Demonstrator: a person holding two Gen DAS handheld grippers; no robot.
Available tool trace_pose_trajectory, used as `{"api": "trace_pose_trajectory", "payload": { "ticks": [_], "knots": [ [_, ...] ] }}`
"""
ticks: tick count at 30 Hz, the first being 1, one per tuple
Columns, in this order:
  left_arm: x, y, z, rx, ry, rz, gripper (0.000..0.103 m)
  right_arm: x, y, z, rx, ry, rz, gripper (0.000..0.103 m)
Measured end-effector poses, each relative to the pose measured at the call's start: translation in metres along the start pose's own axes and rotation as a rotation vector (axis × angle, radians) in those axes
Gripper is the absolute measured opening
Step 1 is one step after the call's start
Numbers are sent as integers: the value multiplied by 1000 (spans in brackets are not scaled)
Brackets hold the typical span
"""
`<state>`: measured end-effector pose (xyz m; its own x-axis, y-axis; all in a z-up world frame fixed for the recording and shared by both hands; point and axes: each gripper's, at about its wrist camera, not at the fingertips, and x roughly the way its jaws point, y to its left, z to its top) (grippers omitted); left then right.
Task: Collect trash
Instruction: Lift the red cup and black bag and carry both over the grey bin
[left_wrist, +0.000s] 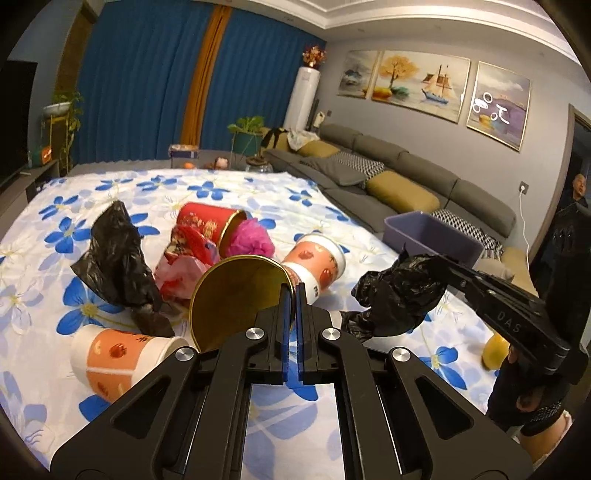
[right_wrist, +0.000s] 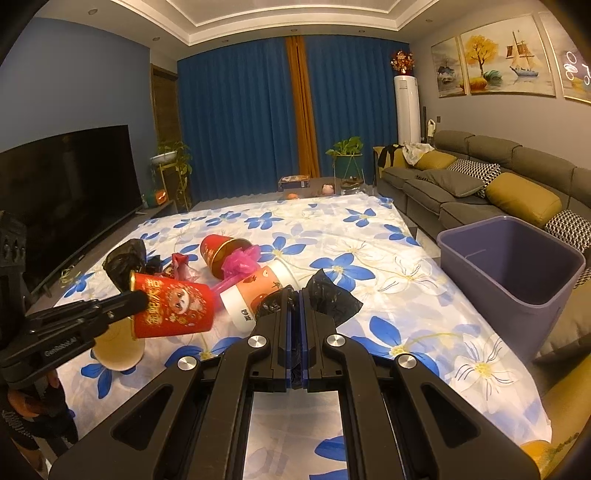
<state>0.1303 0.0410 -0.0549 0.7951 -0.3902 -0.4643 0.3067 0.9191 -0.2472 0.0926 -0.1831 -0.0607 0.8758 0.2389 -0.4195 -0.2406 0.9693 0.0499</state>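
My left gripper (left_wrist: 293, 291) is shut on the rim of a red paper cup with a gold inside (left_wrist: 236, 295); it also shows in the right wrist view (right_wrist: 173, 310), lifted above the table. My right gripper (right_wrist: 295, 295) is shut on a crumpled black plastic bag (right_wrist: 332, 295), seen too in the left wrist view (left_wrist: 395, 299). On the flowered cloth lie another black bag (left_wrist: 118, 262), a second red cup (left_wrist: 207, 225) with pink tissue (left_wrist: 251, 238), red wrappers (left_wrist: 184, 258), and two orange-and-white cups (left_wrist: 317, 262) (left_wrist: 118, 362).
A purple plastic bin (right_wrist: 517, 273) stands at the table's right edge, beside a grey sofa (right_wrist: 480, 177). A television (right_wrist: 66, 195) is on the left. A yellow fruit (left_wrist: 495, 350) lies near the right hand. A person (left_wrist: 576, 192) stands in the doorway.
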Motion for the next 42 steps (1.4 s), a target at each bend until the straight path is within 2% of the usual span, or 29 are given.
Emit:
{"api": "trace_pose_trajectory", "payload": {
  "ticks": [11,31,42],
  "knots": [
    [-22,-13,13,13,-89,34,2,-17,-6,15,-1,-50,-26,5],
    [-18,-41,41,47,-148,36,2,-36,-20,55,-47,-125,-64,4],
    [-9,-54,63,66,-176,23,2,-42,-48,85,-25,-149,-71,4]
  ]
}}
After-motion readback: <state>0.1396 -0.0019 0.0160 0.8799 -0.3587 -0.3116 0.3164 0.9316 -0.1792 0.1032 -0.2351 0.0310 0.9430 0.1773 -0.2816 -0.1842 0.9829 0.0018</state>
